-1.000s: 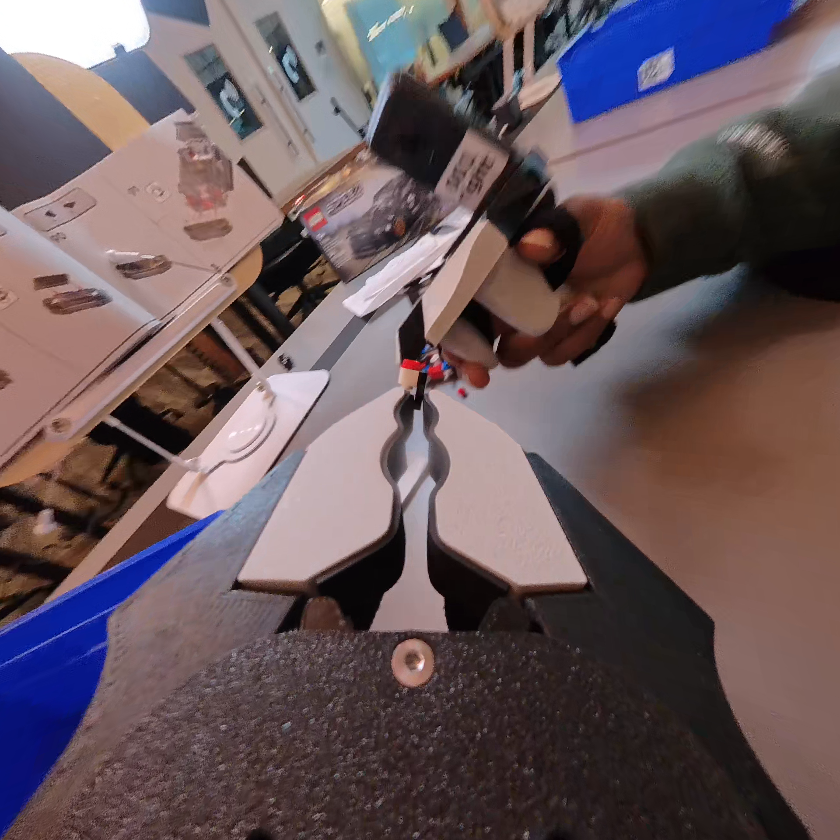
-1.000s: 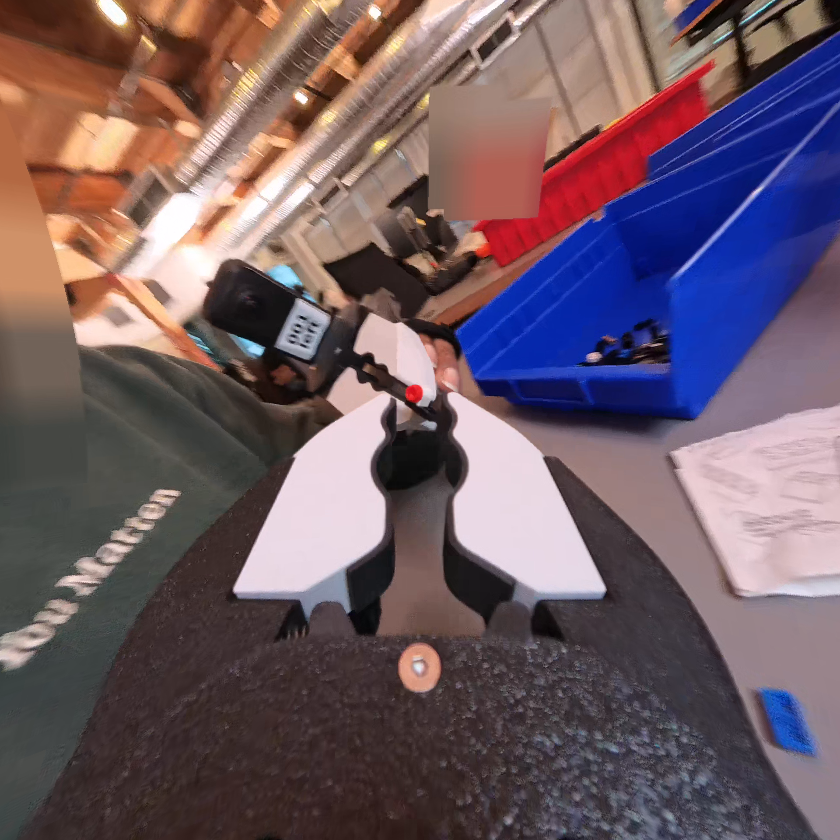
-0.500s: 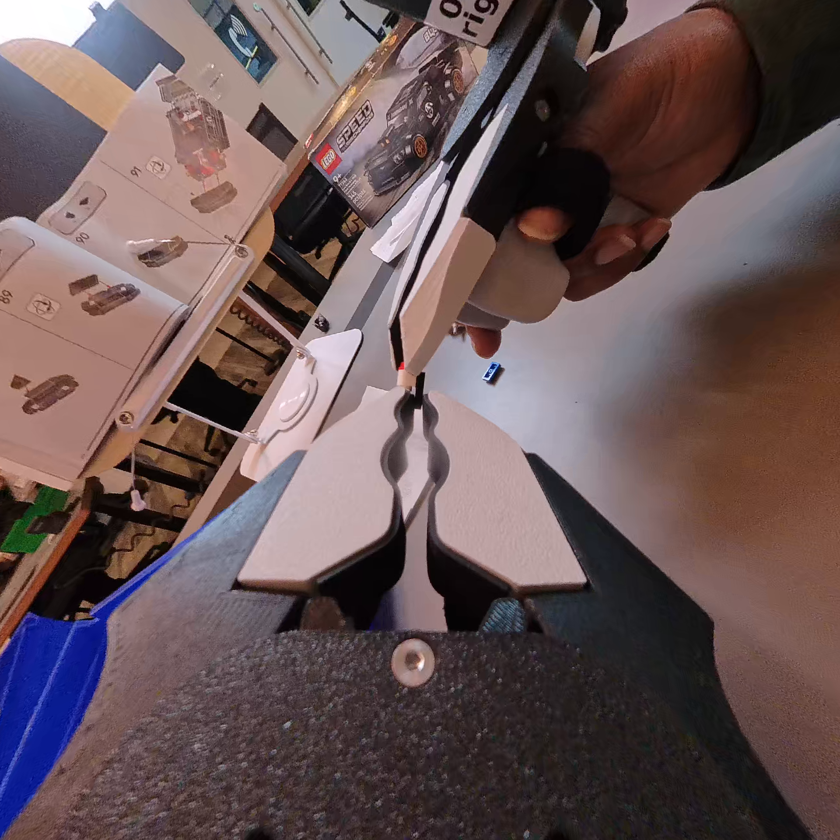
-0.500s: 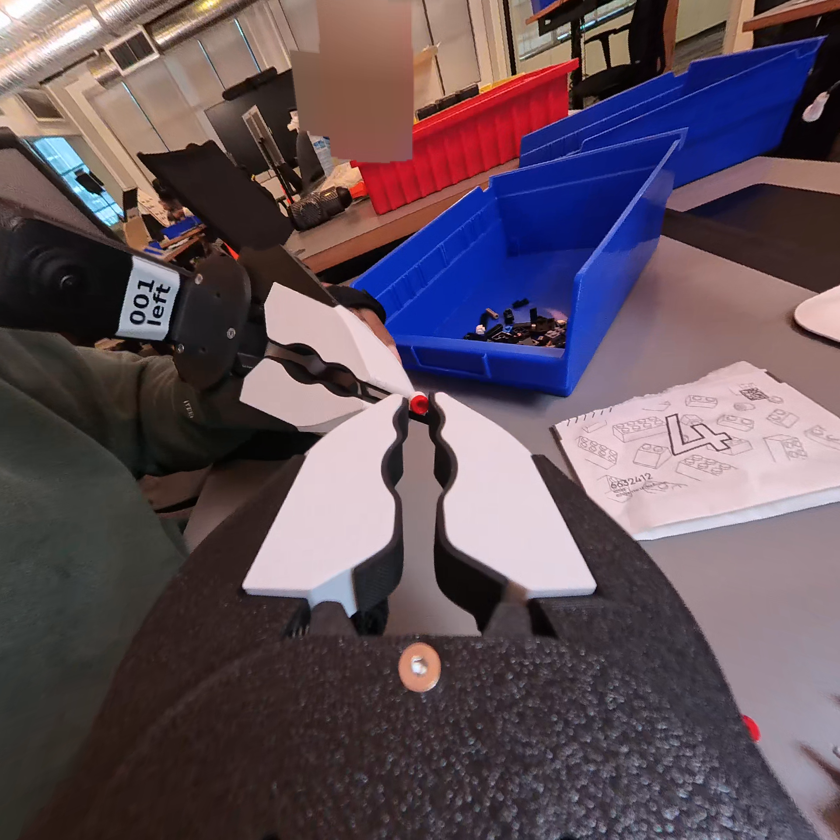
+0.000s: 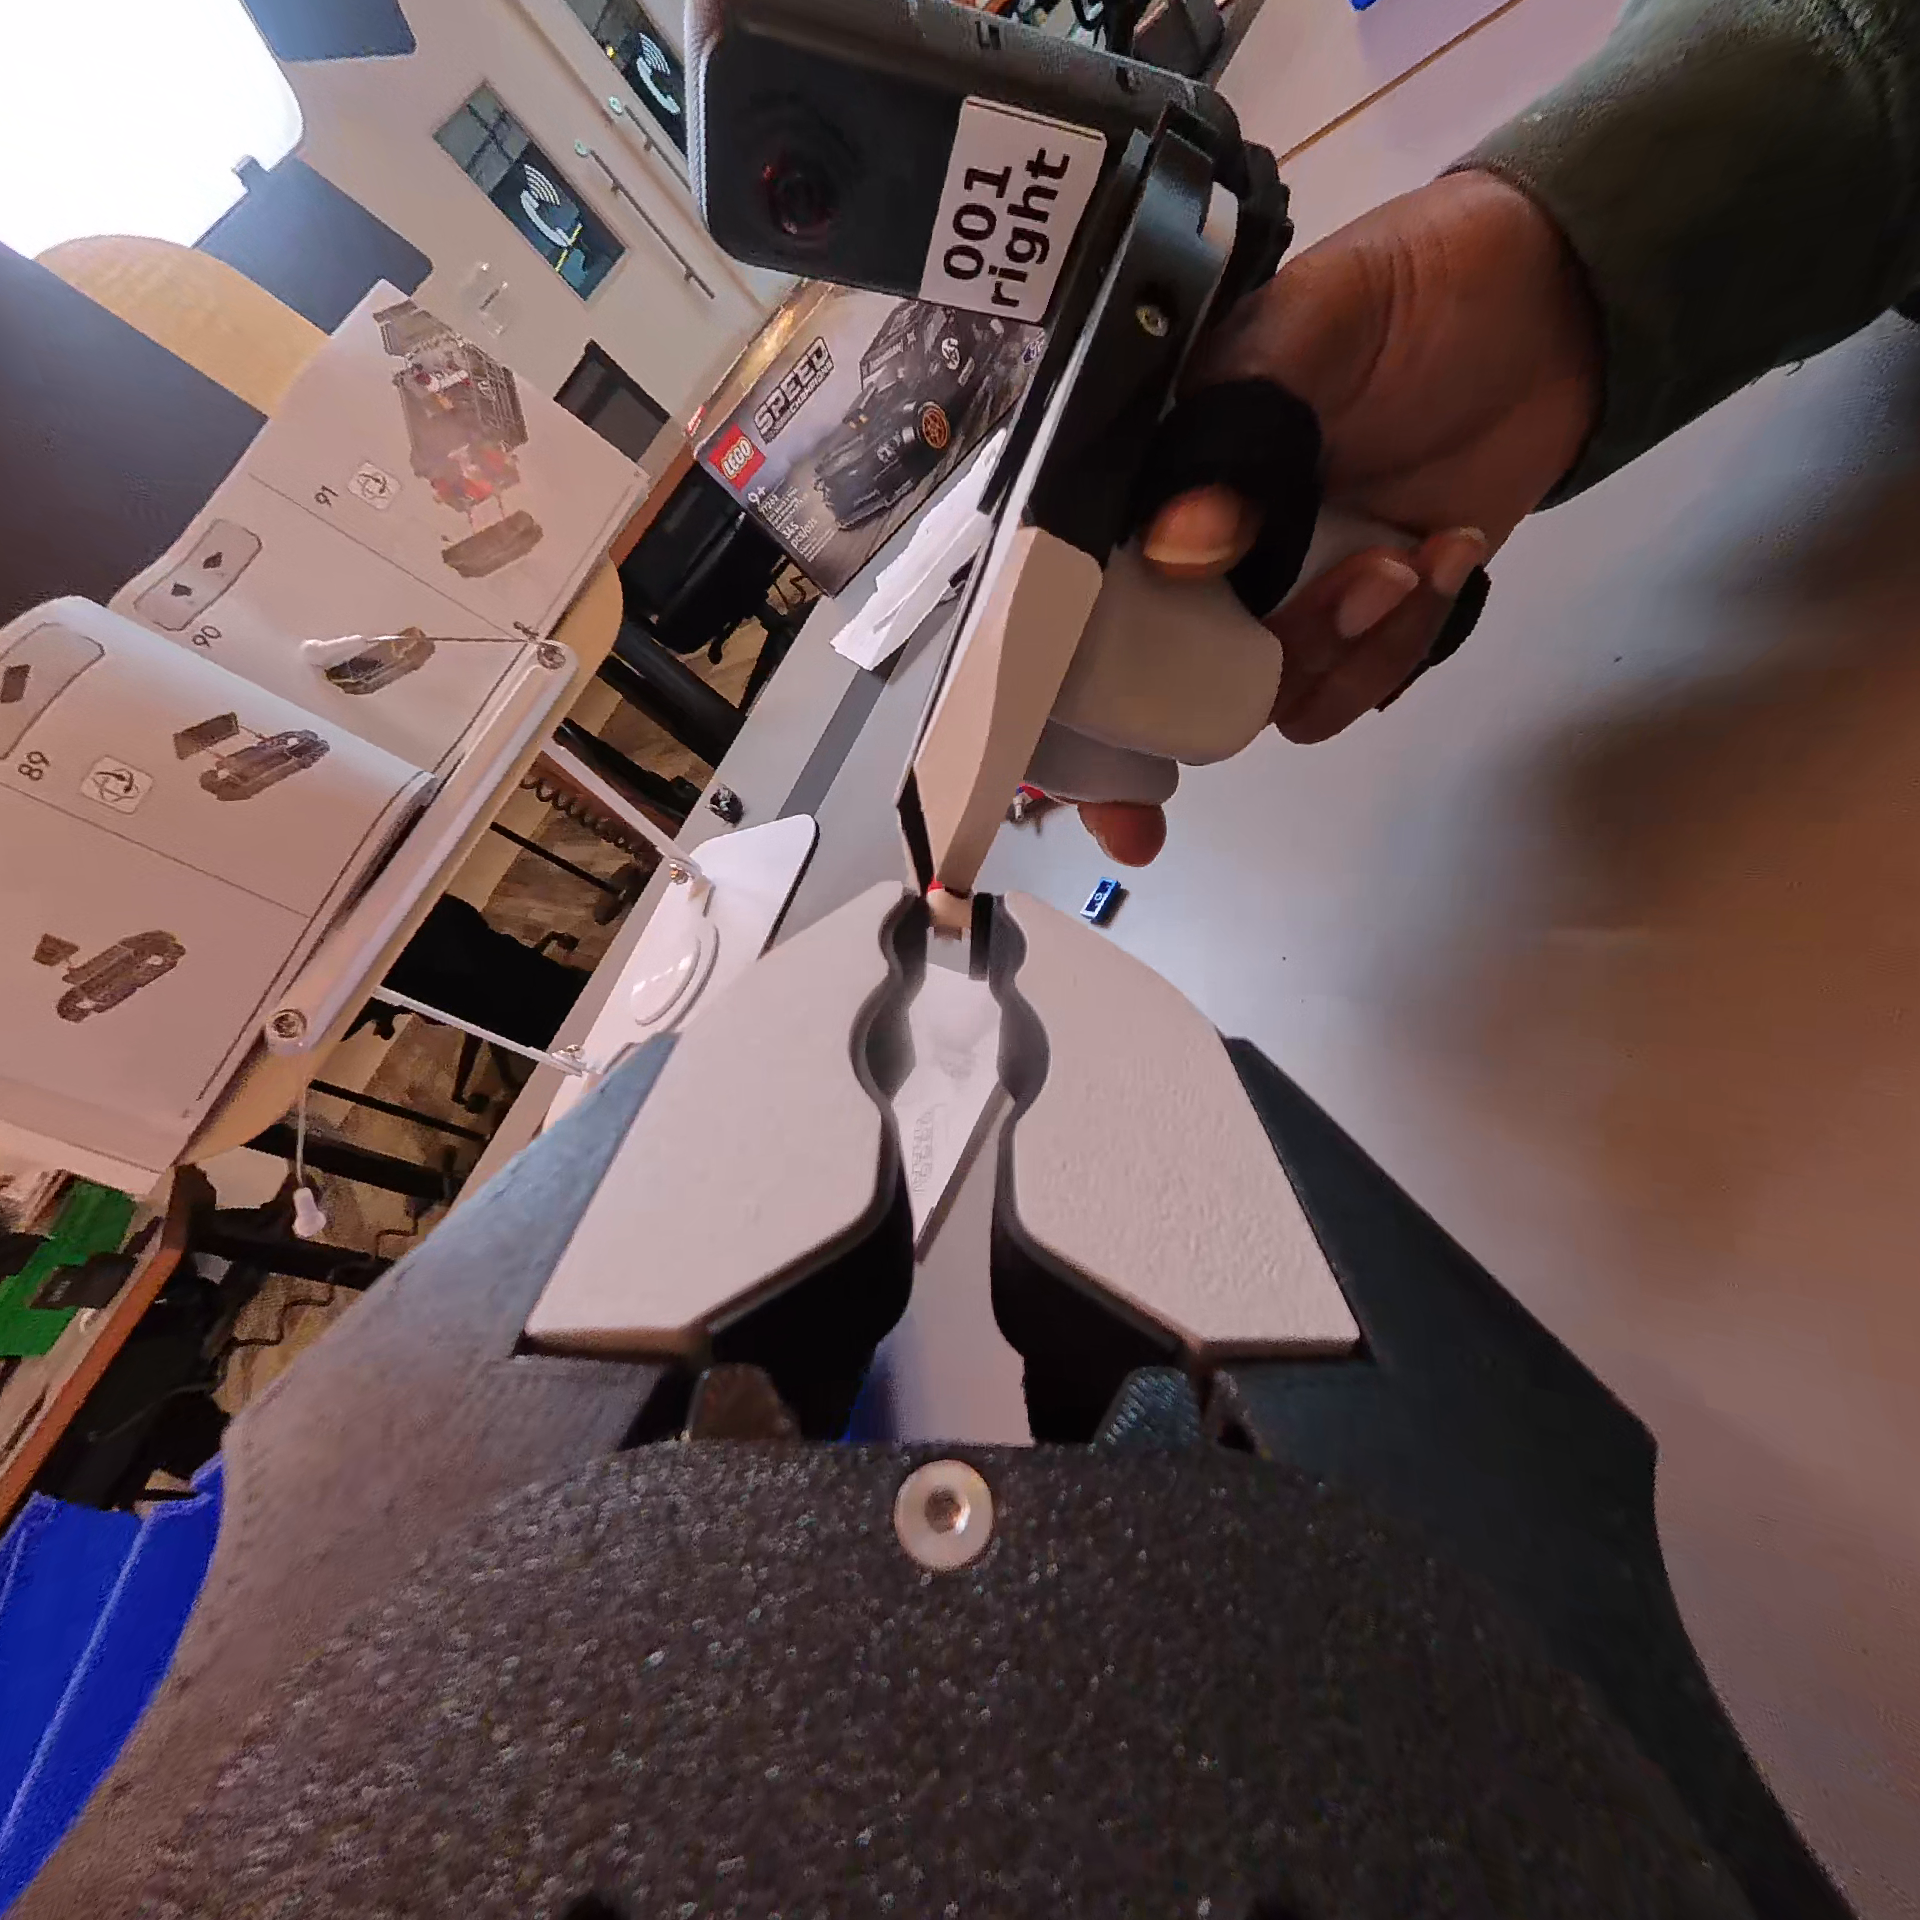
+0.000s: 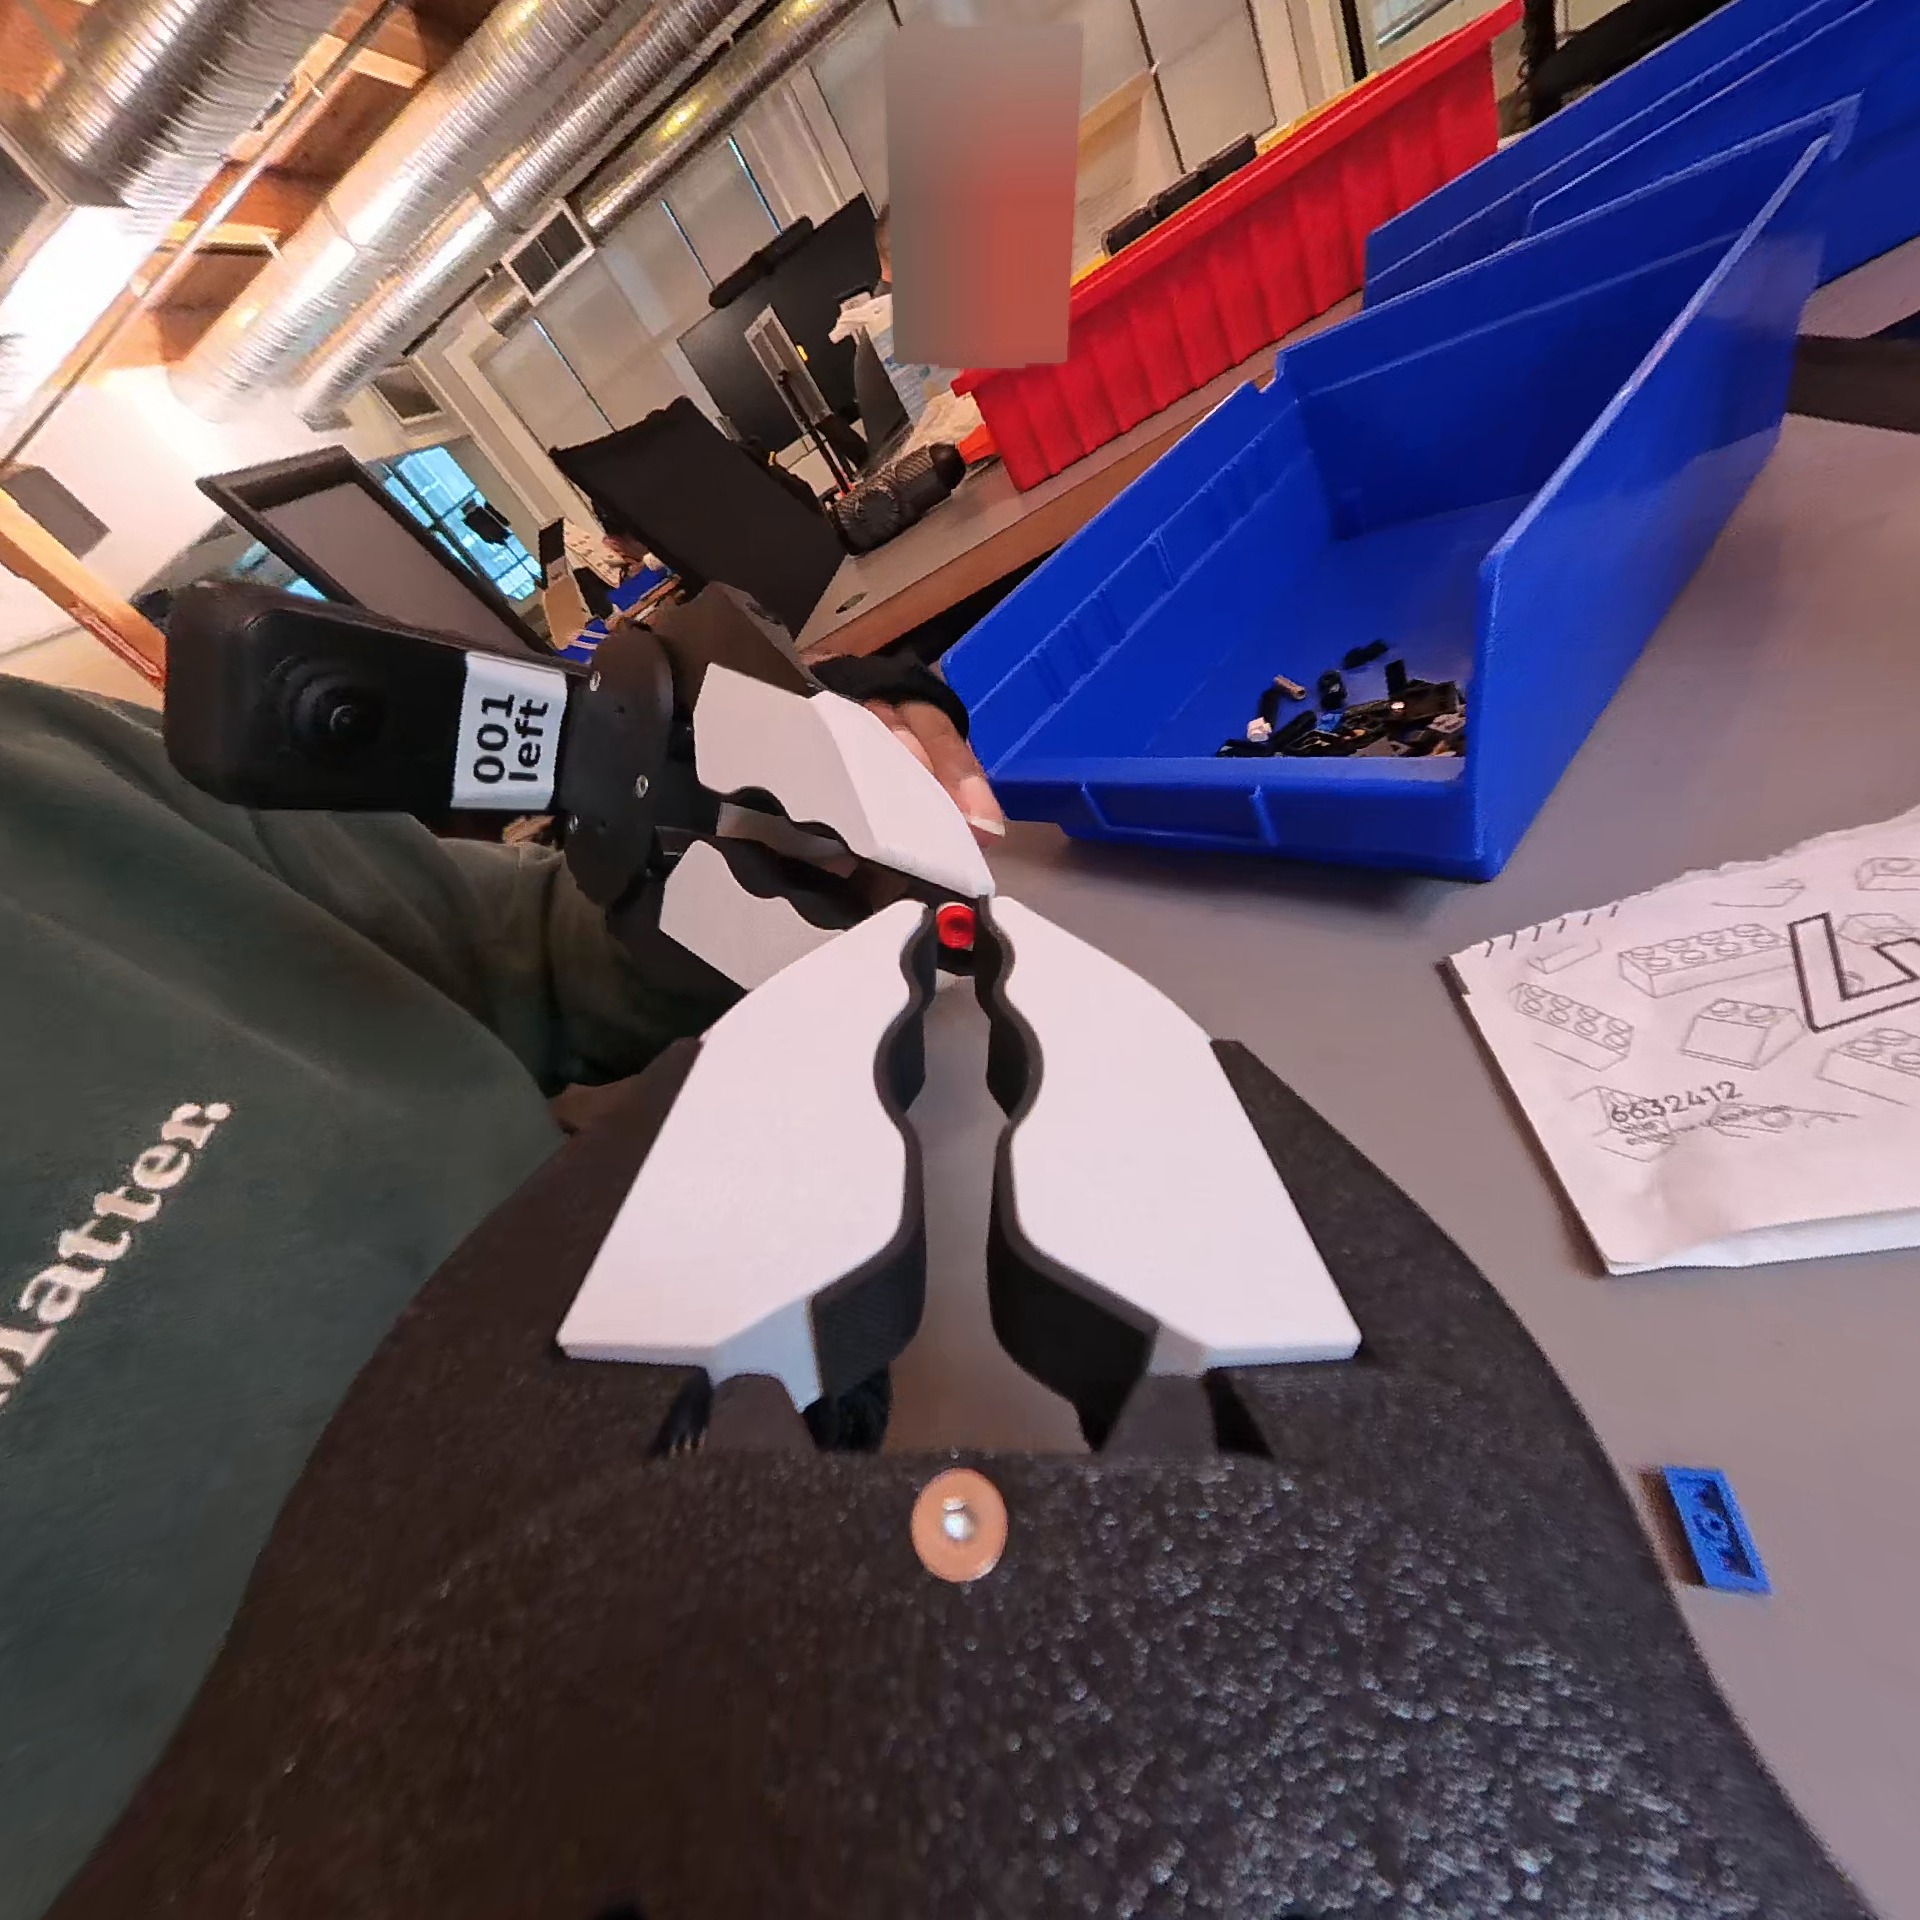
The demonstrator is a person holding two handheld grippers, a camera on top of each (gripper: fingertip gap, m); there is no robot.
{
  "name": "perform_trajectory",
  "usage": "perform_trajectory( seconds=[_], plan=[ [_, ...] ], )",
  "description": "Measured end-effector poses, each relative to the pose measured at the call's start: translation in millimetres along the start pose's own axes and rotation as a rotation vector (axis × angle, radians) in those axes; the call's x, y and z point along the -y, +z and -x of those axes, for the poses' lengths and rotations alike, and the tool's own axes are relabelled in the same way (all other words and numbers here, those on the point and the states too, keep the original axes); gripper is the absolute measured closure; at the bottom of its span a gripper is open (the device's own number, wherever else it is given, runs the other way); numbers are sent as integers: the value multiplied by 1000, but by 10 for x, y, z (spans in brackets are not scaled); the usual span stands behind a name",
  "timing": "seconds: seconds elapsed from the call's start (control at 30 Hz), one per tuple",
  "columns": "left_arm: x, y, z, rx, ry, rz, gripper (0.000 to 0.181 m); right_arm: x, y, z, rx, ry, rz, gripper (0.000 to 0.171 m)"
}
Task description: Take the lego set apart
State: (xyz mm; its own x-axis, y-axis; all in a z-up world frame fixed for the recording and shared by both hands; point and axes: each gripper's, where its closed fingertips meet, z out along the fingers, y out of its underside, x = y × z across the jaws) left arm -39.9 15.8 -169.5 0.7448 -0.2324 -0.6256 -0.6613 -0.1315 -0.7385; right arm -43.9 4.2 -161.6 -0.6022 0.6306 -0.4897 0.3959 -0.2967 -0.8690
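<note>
Both grippers, left gripper (image 5: 948, 920) and right gripper (image 6: 956, 925), have white wavy-edged fingers on speckled black bodies, each with a silver screw (image 6: 958, 1525) toward 6 o'clock. The person wears a dark green sleeve (image 5: 1725, 208) with white lettering.

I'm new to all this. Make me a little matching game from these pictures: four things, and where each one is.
Things:
1. red stud
2. black pieces
3. blue plate
4. leaflet

Places:
A. inside the blue bin
B. flat on the table, right of the bin
C. at the right claw tips
D. alone on the table, beside the right claw's body

Pairs: 1-C, 2-A, 3-D, 4-B
</note>
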Motion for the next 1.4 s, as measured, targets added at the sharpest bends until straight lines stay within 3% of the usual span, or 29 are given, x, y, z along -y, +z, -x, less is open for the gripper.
perform_trajectory(
  seconds=[0.33,0.4,0.5,0.6,0.8,1.0,1.1,1.2,1.4],
  plan=[
    [147,-82,113,15,-89,-75,169,164,-44,118,67,-4,-67,167],
    [4,-187,411,147,-108,-35,168,315,-197,86,61,10,-142,167],
    [63,-354,598,95,-332,-150,169,453,-480,-59,-35,-74,-165,167],
    [108,-241,482,90,-311,-142,169,429,-413,-74,-66,-118,-147,166],
    [-208,-182,567,128,-333,-41,169,255,-284,-105,-112,-248,-115,166],
    [-73,-91,225,-148,-554,-123,170,170,-213,-109,-185,-418,-72,165],
    [-203,24,-114,-313,-588,-8,170,56,-164,-105,-211,-501,17,165],
    [-321,111,-352,-370,-528,78,170,-95,-136,-79,-195,-549,120,165],
    [-335,140,-426,-382,-496,84,170,-452,-201,-116,-195,-585,302,165]
  ],
)
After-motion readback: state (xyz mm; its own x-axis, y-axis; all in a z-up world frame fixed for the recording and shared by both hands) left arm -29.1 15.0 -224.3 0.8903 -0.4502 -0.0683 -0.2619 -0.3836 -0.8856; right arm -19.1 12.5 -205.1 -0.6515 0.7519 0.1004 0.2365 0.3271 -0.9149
